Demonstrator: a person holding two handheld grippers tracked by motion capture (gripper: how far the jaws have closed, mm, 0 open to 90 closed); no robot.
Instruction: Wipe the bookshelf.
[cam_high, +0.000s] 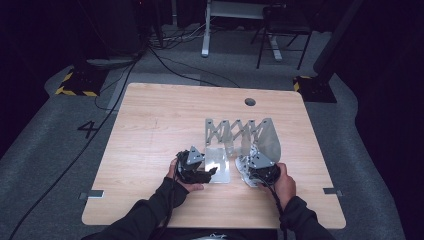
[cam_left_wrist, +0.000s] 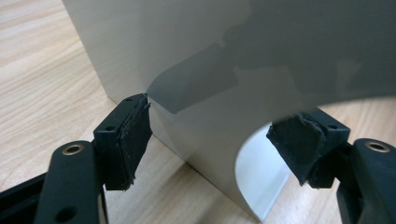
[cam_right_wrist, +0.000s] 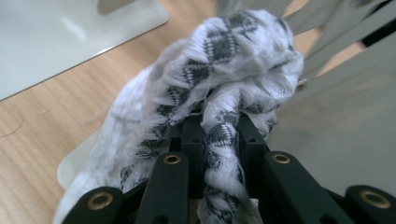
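A folding metal rack (cam_high: 240, 131) with zigzag links stands mid-table, a pale flat panel (cam_high: 218, 162) at its near left end. My left gripper (cam_high: 210, 172) is open beside that panel. In the left gripper view the grey panel (cam_left_wrist: 210, 60) rises just beyond the spread pads (cam_left_wrist: 133, 140), and the gripper (cam_left_wrist: 219, 135) holds nothing. My right gripper (cam_high: 251, 162) is shut on a white and grey patterned cloth (cam_high: 243, 171) by the rack's near right end. The bunched cloth (cam_right_wrist: 233, 56) is pinched in the right gripper (cam_right_wrist: 219, 126), with a rack panel (cam_right_wrist: 336, 116) behind it.
The wooden table (cam_high: 150, 130) has a round cable hole (cam_high: 250, 102) near its far edge. Beyond the table, cables (cam_high: 175, 65), a chair (cam_high: 282, 30) and a desk leg (cam_high: 206, 30) stand on the grey floor. Another pale plate (cam_right_wrist: 60, 37) lies left of the cloth.
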